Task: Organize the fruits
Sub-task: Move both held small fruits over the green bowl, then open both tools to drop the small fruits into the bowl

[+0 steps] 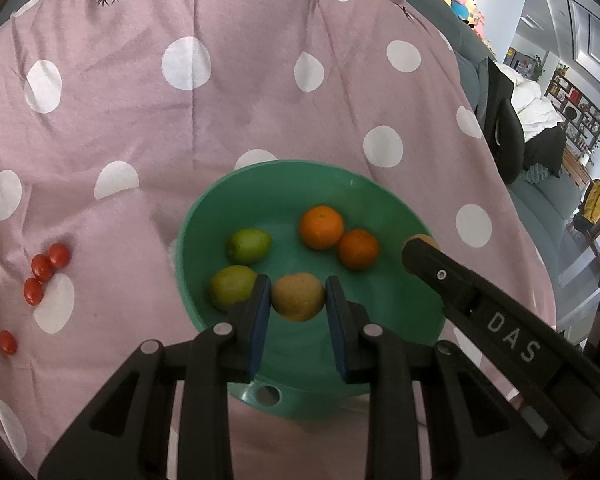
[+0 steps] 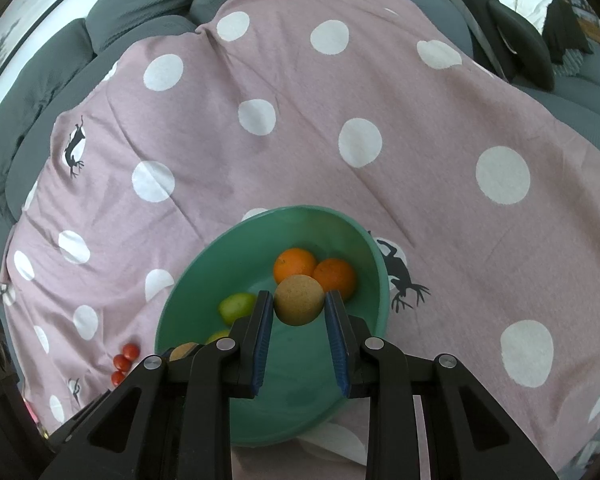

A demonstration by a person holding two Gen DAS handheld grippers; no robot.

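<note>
You are holding both grippers over the green bowl (image 1: 400, 208), which is sitting low and centre in each view on the pink polka-dot blanket (image 1: 220, 120). Your left gripper (image 1: 298, 298) is pinching a brown kiwi (image 1: 298, 297) between its blue pads, just above the near side of the bowl. Your right gripper (image 2: 299, 300) is pinching a second brown kiwi (image 2: 299, 299) in the same way, over the bowl's right half.

Lying inside the bowl are two green limes (image 1: 248, 245) on the left and two oranges (image 1: 321, 227), touching each other, toward the upper right. Four cherry tomatoes (image 1: 42, 268) are lying on the blanket at the left edge of the left wrist view, well apart from the bowl.
</note>
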